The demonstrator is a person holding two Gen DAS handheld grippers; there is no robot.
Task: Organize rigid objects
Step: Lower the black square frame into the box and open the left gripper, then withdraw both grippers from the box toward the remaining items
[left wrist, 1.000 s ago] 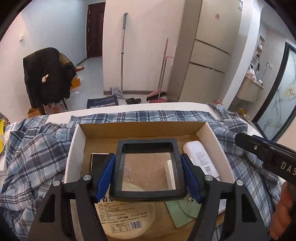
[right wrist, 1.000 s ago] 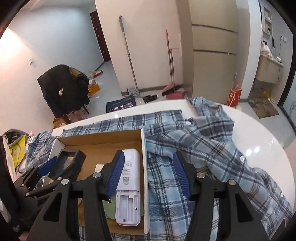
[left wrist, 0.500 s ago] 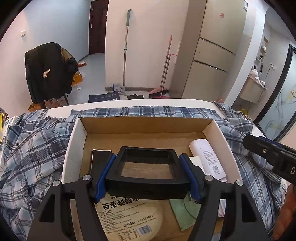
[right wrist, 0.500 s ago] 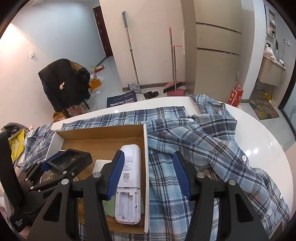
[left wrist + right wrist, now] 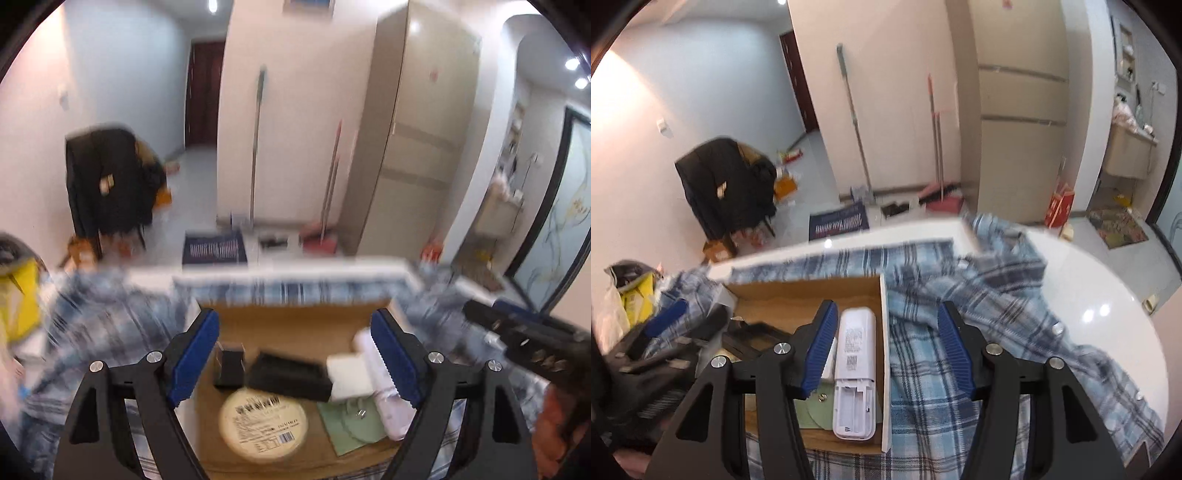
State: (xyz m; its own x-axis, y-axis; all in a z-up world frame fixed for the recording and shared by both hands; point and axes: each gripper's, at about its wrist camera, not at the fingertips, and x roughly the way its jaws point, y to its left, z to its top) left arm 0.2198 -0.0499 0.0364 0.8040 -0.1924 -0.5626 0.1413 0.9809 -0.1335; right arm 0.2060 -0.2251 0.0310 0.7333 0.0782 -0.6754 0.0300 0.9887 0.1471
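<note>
Your left gripper (image 5: 293, 352) has its fingers spread wide with nothing between them, held above the cardboard box (image 5: 884, 350); the black square frame (image 5: 290, 376) lies inside the box, near its middle, tilted against the white block (image 5: 349, 371). Also in the box: a round labelled tin (image 5: 262, 421) toward the near edge, a small black item (image 5: 229, 367) near the left wall, a green card (image 5: 351, 419), and the white remote (image 5: 855, 373) flat along the right wall, battery bay exposed. Your right gripper (image 5: 886, 350) is also open and empty, straddling the box's right wall, with the remote just beside its left finger. The box rests on a plaid shirt (image 5: 979, 332) spread over the white table (image 5: 1100, 295). The left view is motion-blurred, so fine contact is unclear. Judged step: the frame looks placed, the release done. For the next move, lift the left gripper clear of the box without clipping the walls, then look for any loose rigid item; none shows outside the box here.
</note>
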